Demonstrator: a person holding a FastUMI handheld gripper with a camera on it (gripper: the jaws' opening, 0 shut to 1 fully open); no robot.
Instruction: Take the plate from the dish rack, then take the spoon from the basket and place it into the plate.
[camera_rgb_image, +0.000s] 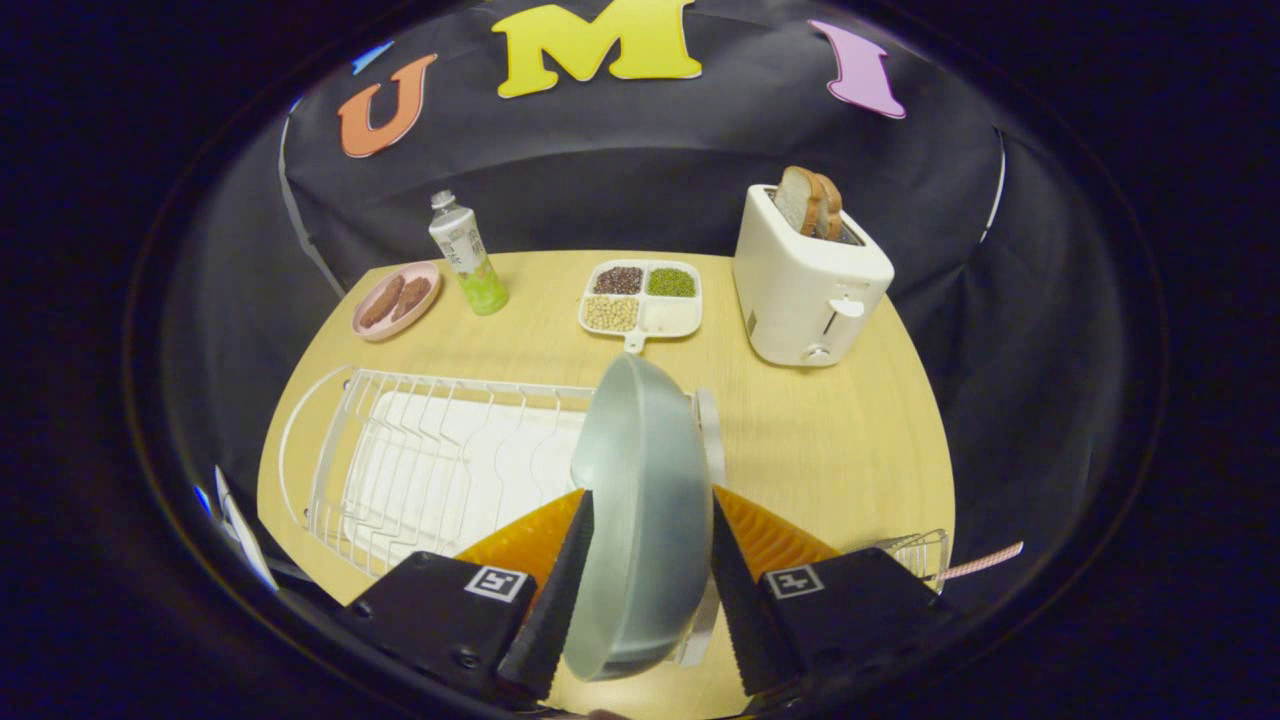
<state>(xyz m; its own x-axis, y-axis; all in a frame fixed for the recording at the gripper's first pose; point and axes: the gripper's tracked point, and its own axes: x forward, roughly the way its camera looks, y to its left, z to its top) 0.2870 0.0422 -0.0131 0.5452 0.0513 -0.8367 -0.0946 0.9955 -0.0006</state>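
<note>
- Wooden table (800, 440) carries your white dish rack (420, 460) and a toaster (805, 285).
- Your gripper (640, 580) clamps the grey plate (645, 500) on edge, beside the rack.
- Basket (915, 552) corner sits right of the fingers.

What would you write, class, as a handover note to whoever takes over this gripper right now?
Gripper: shut on the grey-green plate, both fingers pressing its faces; plate held on edge.
Plate: between the fingers, at the right end of the white wire dish rack; whether it is fully clear of the rack cannot be told.
Spoon basket: wire, just right of the fingers; a pink checked handle sticks out, probably the spoon.
Done: plate gripped.
Left: set the plate on the wooden table, fetch the spoon, lay it in the plate.
</note>
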